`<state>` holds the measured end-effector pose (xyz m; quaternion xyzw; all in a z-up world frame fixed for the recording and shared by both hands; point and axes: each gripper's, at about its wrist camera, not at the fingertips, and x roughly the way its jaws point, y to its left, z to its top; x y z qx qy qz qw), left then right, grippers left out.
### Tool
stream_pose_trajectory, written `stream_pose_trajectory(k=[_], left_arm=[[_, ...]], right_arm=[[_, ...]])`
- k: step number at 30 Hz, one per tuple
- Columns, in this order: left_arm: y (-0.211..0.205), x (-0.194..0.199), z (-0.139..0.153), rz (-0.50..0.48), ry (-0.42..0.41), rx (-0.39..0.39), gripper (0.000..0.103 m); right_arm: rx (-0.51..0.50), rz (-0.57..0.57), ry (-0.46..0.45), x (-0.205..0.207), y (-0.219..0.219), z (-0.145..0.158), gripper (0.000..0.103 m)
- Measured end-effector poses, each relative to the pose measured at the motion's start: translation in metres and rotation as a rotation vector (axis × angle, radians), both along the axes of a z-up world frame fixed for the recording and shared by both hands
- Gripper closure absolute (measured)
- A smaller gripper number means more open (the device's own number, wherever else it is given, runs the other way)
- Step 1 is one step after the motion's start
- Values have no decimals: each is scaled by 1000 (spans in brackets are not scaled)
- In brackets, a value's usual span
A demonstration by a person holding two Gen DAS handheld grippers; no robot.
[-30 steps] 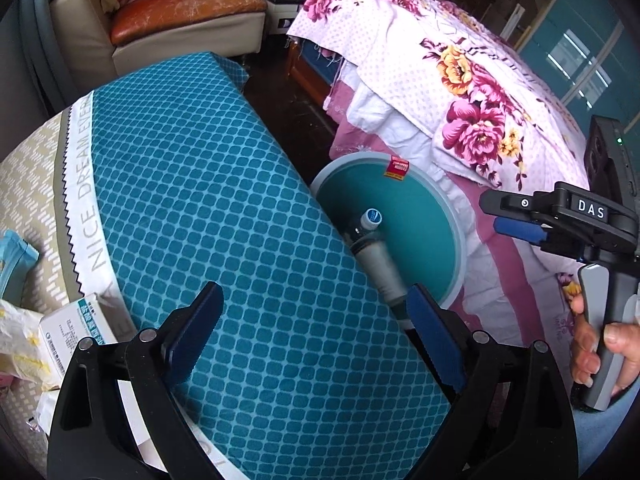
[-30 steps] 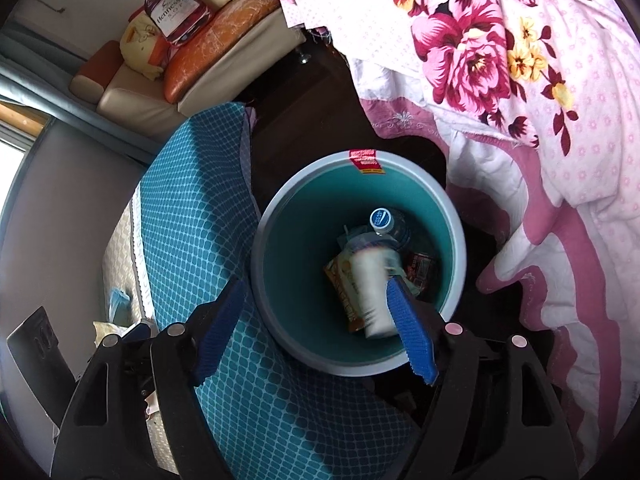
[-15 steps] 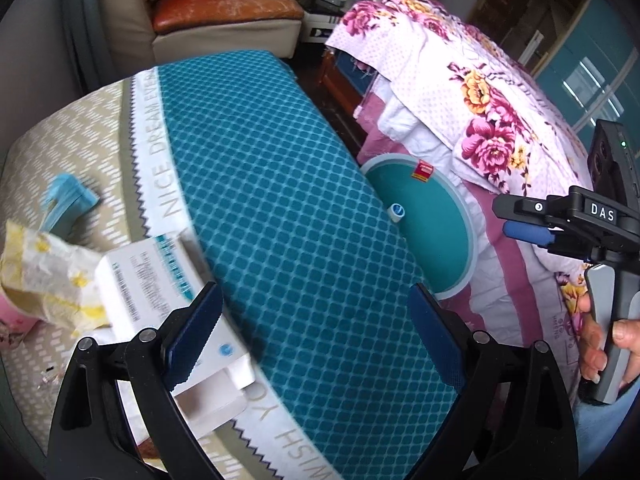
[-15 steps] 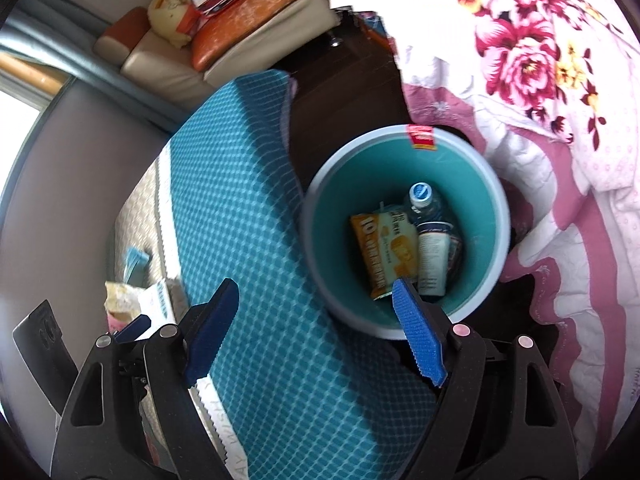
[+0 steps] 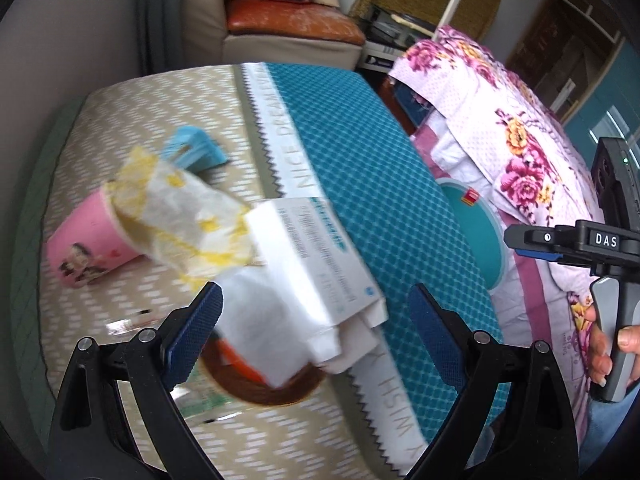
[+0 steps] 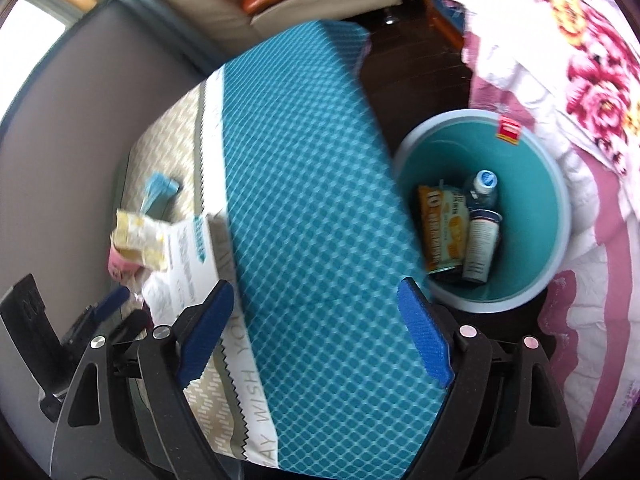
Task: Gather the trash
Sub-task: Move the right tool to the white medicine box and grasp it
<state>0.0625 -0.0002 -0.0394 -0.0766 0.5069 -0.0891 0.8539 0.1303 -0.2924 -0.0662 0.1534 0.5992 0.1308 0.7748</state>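
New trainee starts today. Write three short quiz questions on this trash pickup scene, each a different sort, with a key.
1. True or false: the bin is empty.
2. Which lies on its side on the table? A) pink cup B) glass jar C) tin can
3. Fill in: the white box rests partly on the ____ and yellow wrapper.

Key: 1 false: a bottle, an orange packet and a tube lie inside. 2 A. 3 white.
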Motion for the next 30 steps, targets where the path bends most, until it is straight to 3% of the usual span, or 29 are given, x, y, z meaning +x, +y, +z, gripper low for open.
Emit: stream_pose_trajectory(k=[15,30], left_arm=[[105,-27,-26,153,45,-38,9],[129,-44,-58,163,131,-68,9]], right_arm=[[-84,282,60,14,134,-23,23],[-97,322,98,33,190,-57,23]])
